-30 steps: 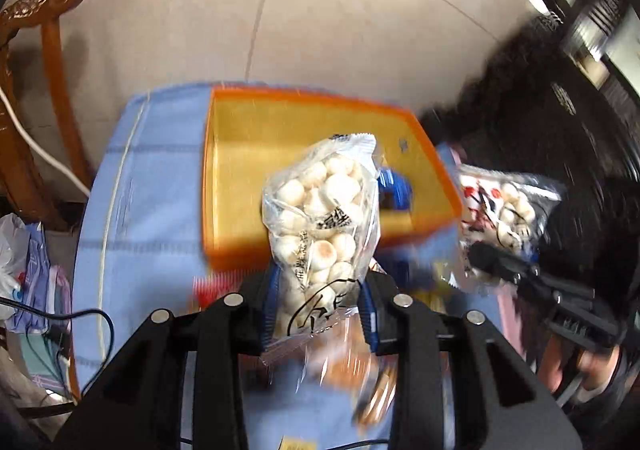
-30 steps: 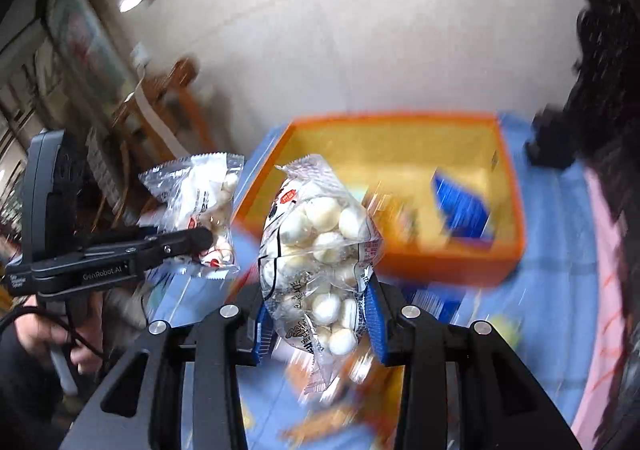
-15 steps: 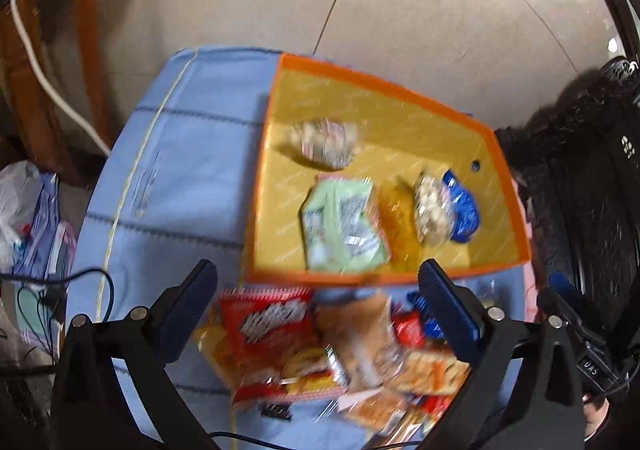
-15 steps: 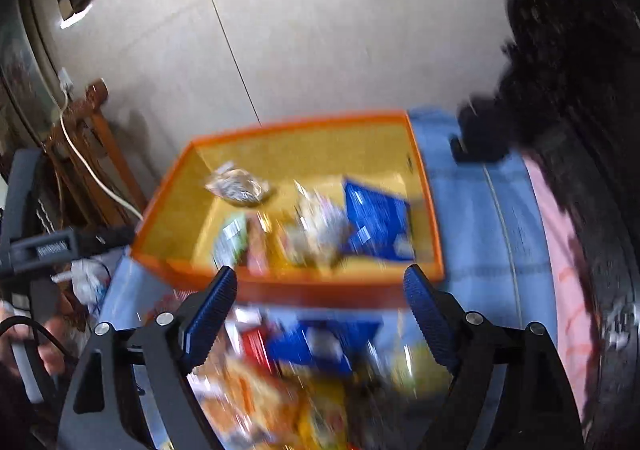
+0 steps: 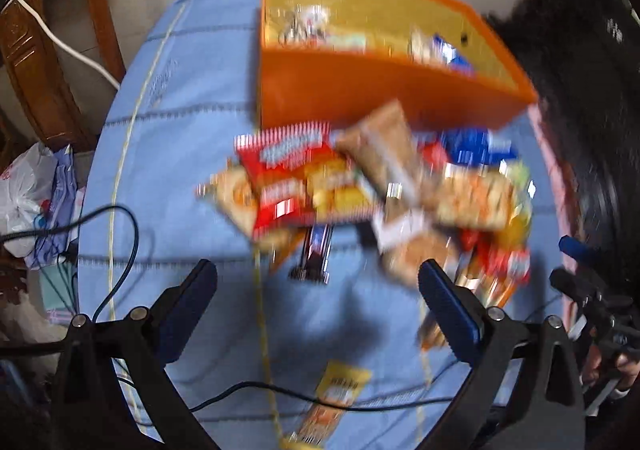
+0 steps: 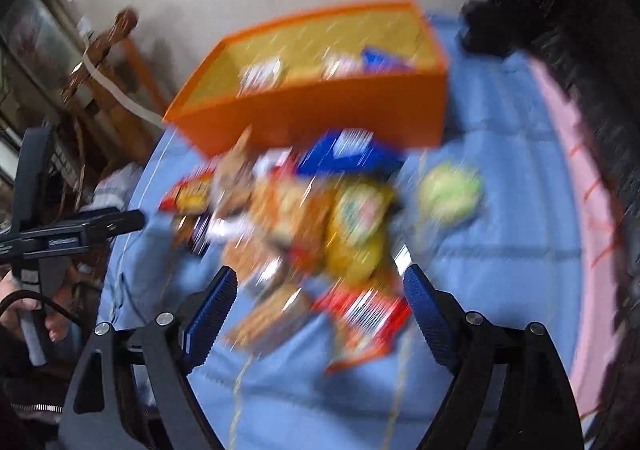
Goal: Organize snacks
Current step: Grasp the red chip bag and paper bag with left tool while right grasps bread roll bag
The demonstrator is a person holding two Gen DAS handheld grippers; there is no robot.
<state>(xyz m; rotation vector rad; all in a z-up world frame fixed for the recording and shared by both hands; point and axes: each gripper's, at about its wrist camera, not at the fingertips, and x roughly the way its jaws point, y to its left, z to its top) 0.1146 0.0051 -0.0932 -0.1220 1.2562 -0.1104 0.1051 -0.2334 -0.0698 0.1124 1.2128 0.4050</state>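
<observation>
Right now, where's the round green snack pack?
Right wrist view: the green snack pack lies alone on the blue cloth, right of the snack pile, in front of the orange box.

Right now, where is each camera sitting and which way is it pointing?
Left wrist: on the left gripper, looking down at the snack pile and orange box; its open fingers and the right gripper show.
Right wrist: on the right gripper, same aim; open fingers and left gripper show.
Shared: pile, box, blue cloth.
</observation>
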